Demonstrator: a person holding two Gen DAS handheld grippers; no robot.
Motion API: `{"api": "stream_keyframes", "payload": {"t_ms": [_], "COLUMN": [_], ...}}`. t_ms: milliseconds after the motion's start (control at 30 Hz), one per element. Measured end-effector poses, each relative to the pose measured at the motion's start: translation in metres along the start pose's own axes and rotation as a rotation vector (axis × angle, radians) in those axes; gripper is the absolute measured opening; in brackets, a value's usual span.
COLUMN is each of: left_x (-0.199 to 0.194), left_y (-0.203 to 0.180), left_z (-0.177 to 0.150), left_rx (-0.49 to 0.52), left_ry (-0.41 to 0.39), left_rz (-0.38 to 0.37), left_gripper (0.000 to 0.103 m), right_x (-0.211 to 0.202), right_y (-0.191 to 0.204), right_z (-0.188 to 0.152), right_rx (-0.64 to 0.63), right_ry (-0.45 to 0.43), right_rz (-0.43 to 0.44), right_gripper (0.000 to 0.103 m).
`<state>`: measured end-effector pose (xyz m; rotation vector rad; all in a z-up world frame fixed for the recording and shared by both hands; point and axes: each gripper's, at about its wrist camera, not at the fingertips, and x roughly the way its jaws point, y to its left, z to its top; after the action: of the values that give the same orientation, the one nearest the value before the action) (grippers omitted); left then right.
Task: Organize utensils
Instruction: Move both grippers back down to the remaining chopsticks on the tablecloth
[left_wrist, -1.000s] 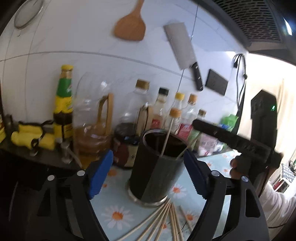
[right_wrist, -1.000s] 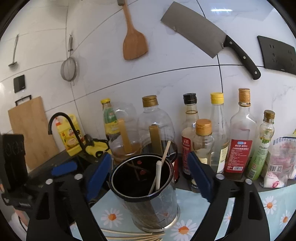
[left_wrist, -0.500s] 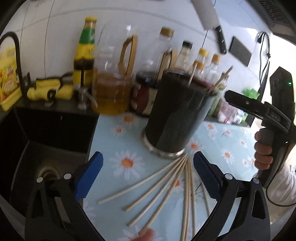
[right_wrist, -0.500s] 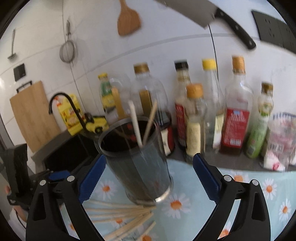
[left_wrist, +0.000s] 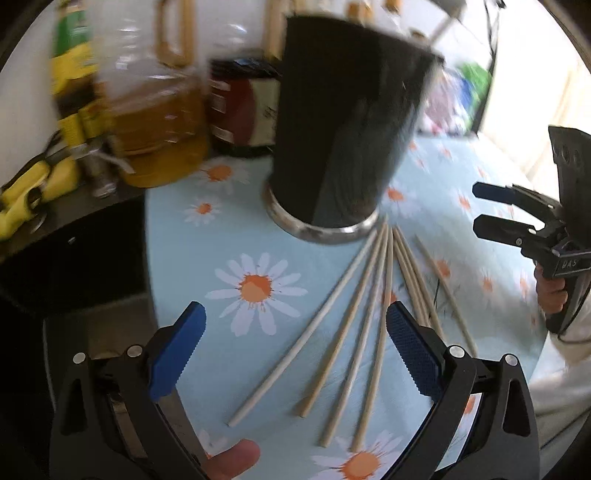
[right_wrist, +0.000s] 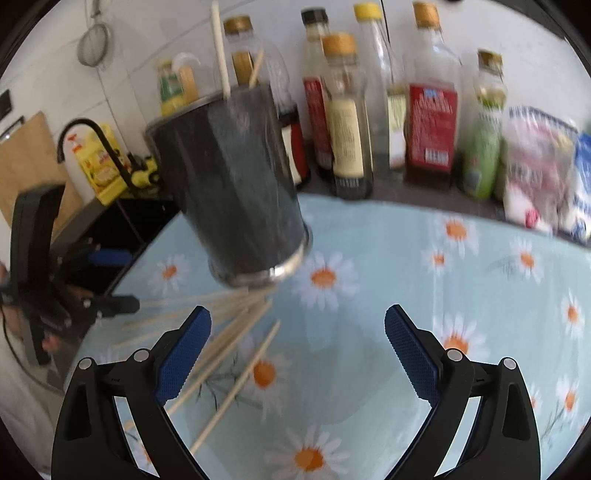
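- Left tongs (left_wrist: 293, 354) are spread wide, nothing between the blue pads, hovering right over the loose chopsticks (left_wrist: 354, 325) that fan out on the daisy-print surface (left_wrist: 207, 258).
- I count about 7 sticks lying flat; several run between the left pads, the rest off to their right side.
- The dark holder cup (left_wrist: 343, 125) stands straight ahead of the left tongs, the far tips of the sticks reaching its metal base.
- Right tongs (right_wrist: 297, 350) are wide open too and holding nothing; bare cloth sits between the pads.
- From the right tongs, the cup (right_wrist: 236, 184) is ahead and to the left, with 2 sticks poking out the top (right_wrist: 221, 51).
- Sauce bottles (right_wrist: 347, 118) line the wall behind the cup.
- Pictures are fairly blurry.
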<state>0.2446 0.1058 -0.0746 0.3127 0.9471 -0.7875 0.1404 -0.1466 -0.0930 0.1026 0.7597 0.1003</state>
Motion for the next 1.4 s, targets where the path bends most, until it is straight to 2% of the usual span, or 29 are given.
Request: {"api": "stream_keyframes", "payload": {"t_ms": [167,300,433,600,767,1000,1033,1133,1167,1200,1267,1333,1400], "left_x": [0.022,0.042,0.043,0.052,0.057,0.061,0.060,0.058,0.056,0.054,0.049,0.045,0.042], "left_y": [0.000,0.004,0.012,0.022,0.015,0.011,0.011,0.006,0.004,0.001,-0.004,-0.011,-0.021], "left_z": [0.011,0.017,0.026,0.032,0.032,0.031,0.029,0.032,0.030,0.029,0.026,0.024,0.024], "left_rx": [0.104,0.175,0.204,0.269,0.377,0.327,0.312,0.262,0.258,0.263,0.261,0.257,0.257], "left_ry": [0.100,0.172,0.159,0.185,0.190,0.183,0.185,0.195,0.194,0.190,0.186,0.188,0.196], "left_rz": [-0.050,-0.051,-0.114,-0.105,-0.086,-0.057,-0.048,-0.018,-0.017,-0.021,-0.025,-0.020,-0.021], "left_gripper": [0.096,0.096,0.096,0.096,0.097,0.099,0.099,0.097,0.092,0.085,0.076,0.065,0.045], "right_x": [0.008,0.013,0.015,0.019,0.025,0.028,0.028,0.024,0.023,0.022,0.019,0.018,0.017], "right_y": [0.010,0.014,0.018,0.025,0.033,0.031,0.032,0.037,0.039,0.040,0.038,0.033,0.028], "right_z": [-0.021,-0.032,-0.040,-0.041,-0.041,-0.036,-0.035,-0.032,-0.031,-0.031,-0.031,-0.031,-0.030], "right_rx": [0.028,0.058,0.097,0.136,0.127,0.168,0.172,0.129,0.119,0.115,0.114,0.120,0.128], "right_ry": [0.071,0.110,0.123,0.142,0.170,0.238,0.243,0.243,0.248,0.250,0.254,0.259,0.271], "right_rz": [-0.054,-0.108,-0.158,-0.217,-0.299,-0.319,-0.320,-0.292,-0.282,-0.276,-0.273,-0.275,-0.260], "right_gripper": [0.091,0.091,0.091,0.091,0.091,0.090,0.086,0.056,0.044,0.038,0.019,0.009,0.005]}}
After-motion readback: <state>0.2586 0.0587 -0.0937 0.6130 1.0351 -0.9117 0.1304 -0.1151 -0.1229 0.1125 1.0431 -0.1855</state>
